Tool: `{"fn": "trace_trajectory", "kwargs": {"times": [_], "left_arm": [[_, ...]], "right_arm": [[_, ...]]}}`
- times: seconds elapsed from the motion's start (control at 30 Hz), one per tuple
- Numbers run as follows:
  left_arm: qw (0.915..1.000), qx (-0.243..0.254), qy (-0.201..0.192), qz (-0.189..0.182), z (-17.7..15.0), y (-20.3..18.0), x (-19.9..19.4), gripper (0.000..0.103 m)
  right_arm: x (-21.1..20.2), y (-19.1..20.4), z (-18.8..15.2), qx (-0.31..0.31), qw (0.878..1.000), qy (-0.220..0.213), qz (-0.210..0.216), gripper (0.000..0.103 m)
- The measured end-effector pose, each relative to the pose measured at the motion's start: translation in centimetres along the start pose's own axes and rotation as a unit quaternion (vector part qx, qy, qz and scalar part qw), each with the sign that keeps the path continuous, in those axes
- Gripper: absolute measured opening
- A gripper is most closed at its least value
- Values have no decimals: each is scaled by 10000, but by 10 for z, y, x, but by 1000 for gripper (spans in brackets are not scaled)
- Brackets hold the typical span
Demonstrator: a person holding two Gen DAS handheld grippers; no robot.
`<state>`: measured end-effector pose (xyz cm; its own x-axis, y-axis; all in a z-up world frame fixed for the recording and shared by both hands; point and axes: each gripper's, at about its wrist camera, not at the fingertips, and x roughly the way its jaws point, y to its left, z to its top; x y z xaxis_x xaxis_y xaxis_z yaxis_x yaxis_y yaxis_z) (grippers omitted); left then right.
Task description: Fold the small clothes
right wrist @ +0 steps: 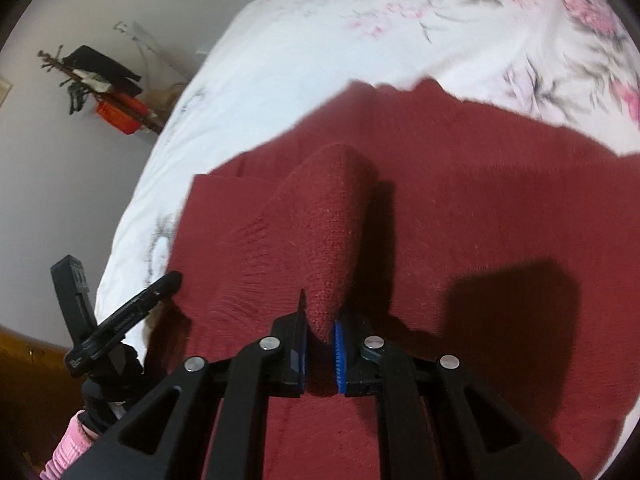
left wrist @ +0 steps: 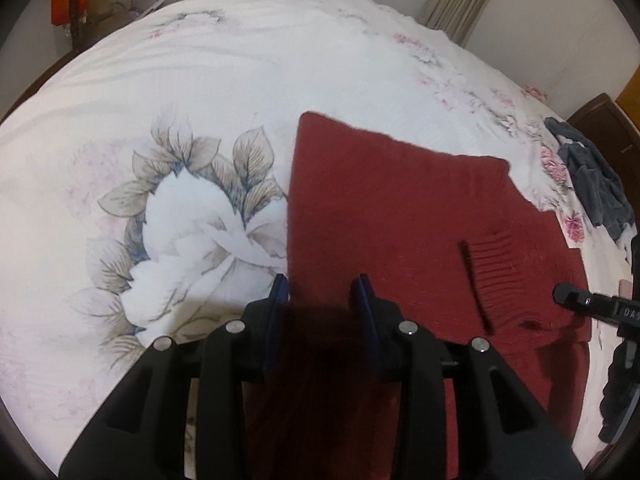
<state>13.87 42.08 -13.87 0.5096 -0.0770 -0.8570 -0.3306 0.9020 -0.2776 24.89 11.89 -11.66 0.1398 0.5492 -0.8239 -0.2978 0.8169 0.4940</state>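
You see a floral white bed (left wrist: 248, 72) carrying a dark red sweater (left wrist: 400, 200) and a grey garment (left wrist: 592, 176) near its edge.

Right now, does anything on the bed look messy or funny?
Mostly tidy. The red sweater lies flat on the flowered bedspread, except one ridge of it bunched up in the right claw. The only messy bit is a dark grey garment crumpled at the bed's far edge.

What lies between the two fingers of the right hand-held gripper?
A raised fold of the red sweater, pinched by the right hand-held gripper, seen in the right wrist view.
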Motion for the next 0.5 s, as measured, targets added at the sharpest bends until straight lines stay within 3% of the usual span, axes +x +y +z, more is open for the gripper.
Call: {"fn": "trace_trajectory", "kwargs": {"times": [0.13,0.27,0.4,0.5], "left_arm": [[10000,10,9,18,0,0,3,39],[10000,20,9,-54,-1,-1,-7,38],[9995,253,-189,-56,0,-7,-26,38],[9988,427,-221,-48,0,-19,-31,41]], "right_arm": [[13,-6,-3,95,9998,113,-126,15],[6,-5,-1,98,9997,87,-189,27],[-23,22,-1,-436,9974,-346,-447,44],[-24,53,-2,-869,9954,-270,-309,47]]}}
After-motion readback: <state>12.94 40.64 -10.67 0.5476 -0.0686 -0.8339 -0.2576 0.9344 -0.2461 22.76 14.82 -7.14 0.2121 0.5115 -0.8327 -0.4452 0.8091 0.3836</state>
